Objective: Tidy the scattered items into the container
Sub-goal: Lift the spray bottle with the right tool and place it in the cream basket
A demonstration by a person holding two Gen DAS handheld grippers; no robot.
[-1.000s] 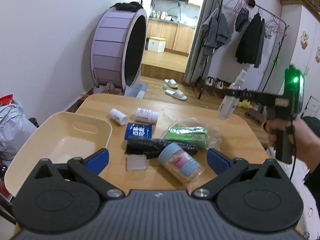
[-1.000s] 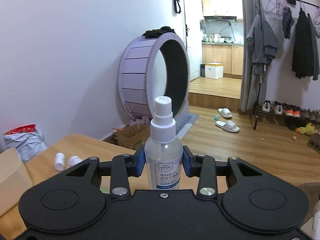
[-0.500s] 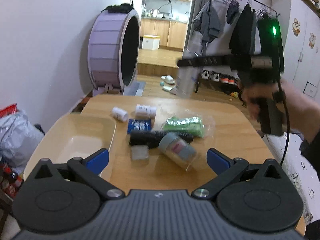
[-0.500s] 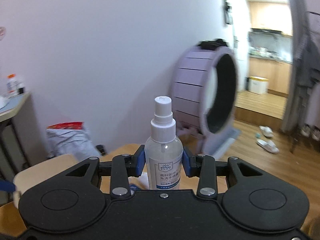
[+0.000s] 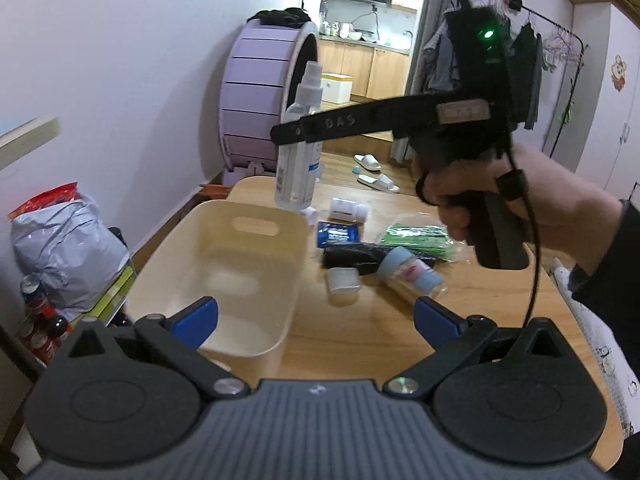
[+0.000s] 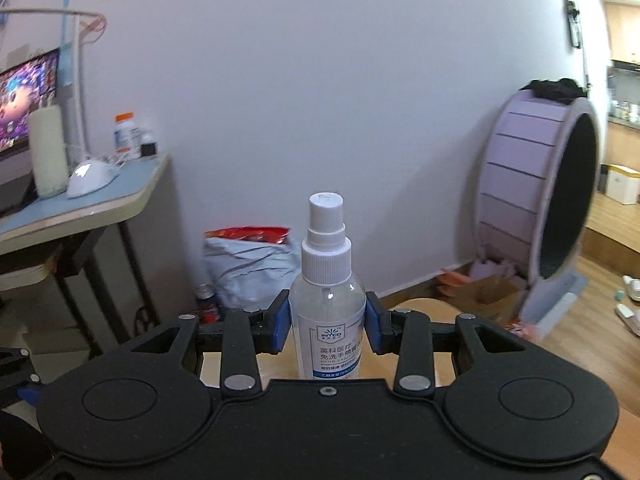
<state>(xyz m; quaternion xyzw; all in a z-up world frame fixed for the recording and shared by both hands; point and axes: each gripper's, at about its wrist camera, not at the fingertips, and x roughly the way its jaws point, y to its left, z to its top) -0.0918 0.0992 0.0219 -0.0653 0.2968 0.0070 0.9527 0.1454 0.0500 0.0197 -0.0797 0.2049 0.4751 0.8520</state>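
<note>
**Spray bottle carried to the bin**

Spray bottle (image 6: 326, 304), upright between the right gripper (image 6: 326, 322) jaws, has travelled from the surface's (image 5: 372, 328) far right edge to above the cream bin's (image 5: 224, 276) far rim. The bin holds nothing. Left gripper (image 5: 316, 316) jaws gape wide, empty. Pill bottle (image 5: 347, 211), green packet (image 5: 420, 240) and swab jar (image 5: 410, 276) lie beside the bin.

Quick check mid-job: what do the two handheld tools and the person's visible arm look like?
Both are black plastic with blue finger pads. The left tool has a ribbed grey top and two round discs. The right tool has a pistol grip, long black fingers with pale lettering, a green light and a trailing black cable. The person's right hand emerges from a dark sleeve.
</note>
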